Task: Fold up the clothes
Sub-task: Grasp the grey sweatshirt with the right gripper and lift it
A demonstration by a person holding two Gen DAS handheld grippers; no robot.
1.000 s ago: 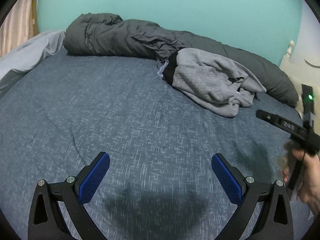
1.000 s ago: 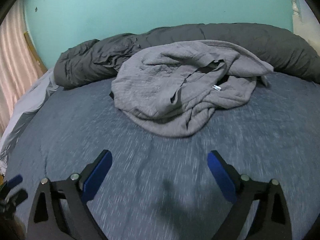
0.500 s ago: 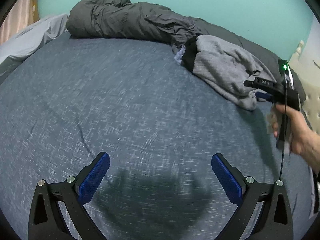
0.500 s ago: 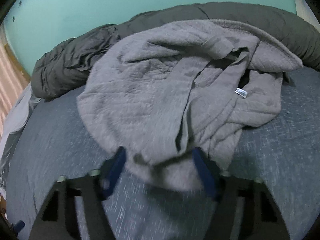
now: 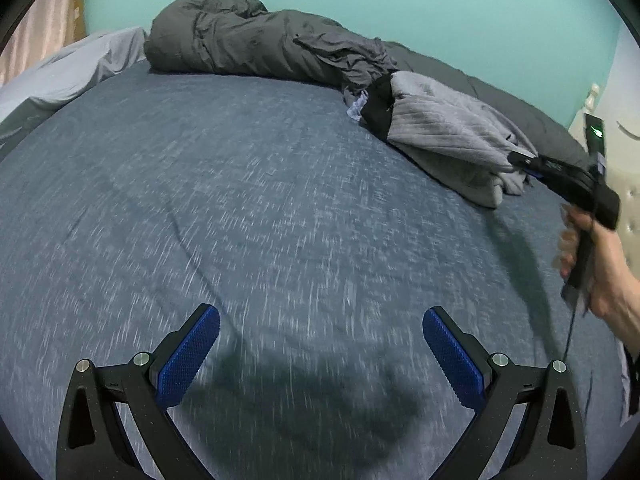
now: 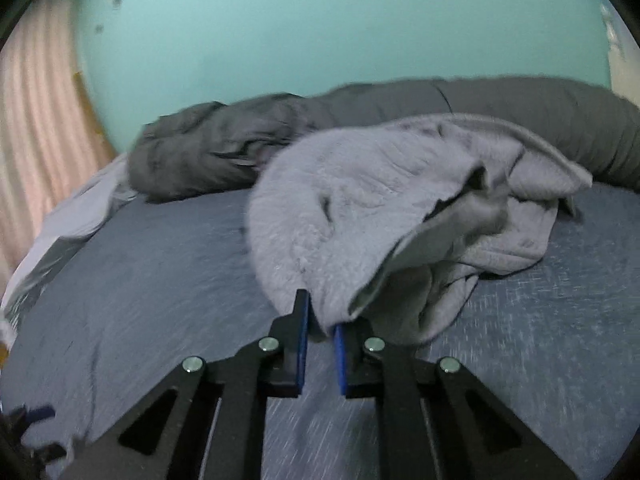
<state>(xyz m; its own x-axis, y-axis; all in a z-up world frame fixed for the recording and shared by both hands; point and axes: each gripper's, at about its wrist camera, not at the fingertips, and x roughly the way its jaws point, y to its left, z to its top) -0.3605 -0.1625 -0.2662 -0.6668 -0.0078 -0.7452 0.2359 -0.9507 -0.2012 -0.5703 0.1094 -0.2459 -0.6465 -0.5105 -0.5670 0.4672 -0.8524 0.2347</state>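
Note:
A crumpled light grey sweater (image 6: 400, 208) lies on the blue bed sheet (image 6: 160, 280), against a rolled dark duvet. My right gripper (image 6: 320, 320) is shut on the sweater's near edge, and the cloth lifts in a fold up from the blue pads (image 6: 303, 320). In the left wrist view the same sweater (image 5: 448, 140) sits at the far right, with the right gripper (image 5: 524, 162) at its edge and a hand (image 5: 600, 272) holding it. My left gripper (image 5: 320, 344) hangs open over bare sheet (image 5: 240, 200), well short of the sweater, with nothing between its fingers.
A dark grey duvet (image 5: 248, 44) is rolled along the back of the bed by the teal wall. A pale sheet (image 5: 72, 68) bunches at the far left near a pink curtain (image 6: 36, 152). A black garment (image 5: 378, 108) peeks out beside the sweater.
My right gripper moved forward onto the sweater's near edge and went from open to shut on it. The left gripper stayed open and shifted its view a little.

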